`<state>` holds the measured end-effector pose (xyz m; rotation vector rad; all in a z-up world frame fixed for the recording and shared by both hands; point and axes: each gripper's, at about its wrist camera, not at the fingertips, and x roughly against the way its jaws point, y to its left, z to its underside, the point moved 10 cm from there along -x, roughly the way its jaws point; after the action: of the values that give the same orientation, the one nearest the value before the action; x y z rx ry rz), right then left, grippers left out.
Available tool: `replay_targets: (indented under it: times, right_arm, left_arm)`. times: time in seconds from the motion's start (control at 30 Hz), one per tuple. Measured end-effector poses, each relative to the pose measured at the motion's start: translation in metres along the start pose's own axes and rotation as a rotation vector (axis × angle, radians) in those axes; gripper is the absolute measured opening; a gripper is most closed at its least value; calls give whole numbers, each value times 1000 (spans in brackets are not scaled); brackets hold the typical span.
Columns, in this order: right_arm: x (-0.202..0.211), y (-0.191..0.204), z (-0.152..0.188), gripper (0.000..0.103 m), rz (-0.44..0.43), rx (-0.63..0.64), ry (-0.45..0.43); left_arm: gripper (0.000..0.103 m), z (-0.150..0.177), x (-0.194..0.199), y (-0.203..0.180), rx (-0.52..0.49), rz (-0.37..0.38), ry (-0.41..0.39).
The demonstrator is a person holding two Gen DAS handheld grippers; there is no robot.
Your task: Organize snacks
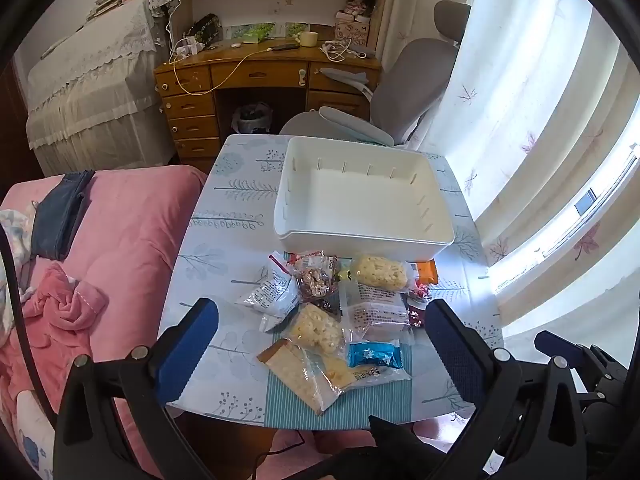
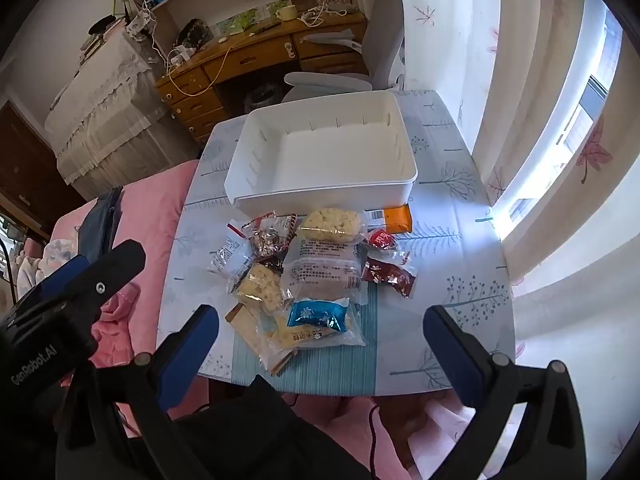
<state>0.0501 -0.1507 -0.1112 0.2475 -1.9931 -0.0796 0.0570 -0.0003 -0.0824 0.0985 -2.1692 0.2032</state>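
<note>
Left gripper (image 1: 322,344) and right gripper (image 2: 320,344) are hovering over the table's (image 1: 224,248) near edge, fingers apart, gripping nothing. Snacks (image 2: 312,272) are lying mid-table, touching the bin (image 2: 320,160) behind.

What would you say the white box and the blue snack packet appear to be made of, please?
White box: probably moulded plastic, matte to satin; smooth rounded rim and moulded slots along the inner walls. Blue snack packet: seemingly glossy plastic or foil film; it crinkles and catches highlights.
</note>
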Motion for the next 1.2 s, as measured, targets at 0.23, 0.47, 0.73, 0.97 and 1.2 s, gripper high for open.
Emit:
replay_targets:
  times: [0.23,0.47,0.73,0.97,1.2]
  right_arm:
    - [-9,-7,6,103,12,-5,2]
    - [-7,-10,1,103,-4,3,22]
    - [-8,-11,-5,103,-2,27,12]
    - [-9,-9,-5,102,-2,48,9]
    - [-10,-8,1,102,-14,50,20]
  left_arm:
    - [102,0,4,-2,6,-3,-6]
    - [102,-1,-2,-5,17,-19,9]
    - [102,2,-5,-6,27,-27,13]
    - [102,7,-5,-7,26,-30,22]
    - [102,14,-5,-6,30,-37,34]
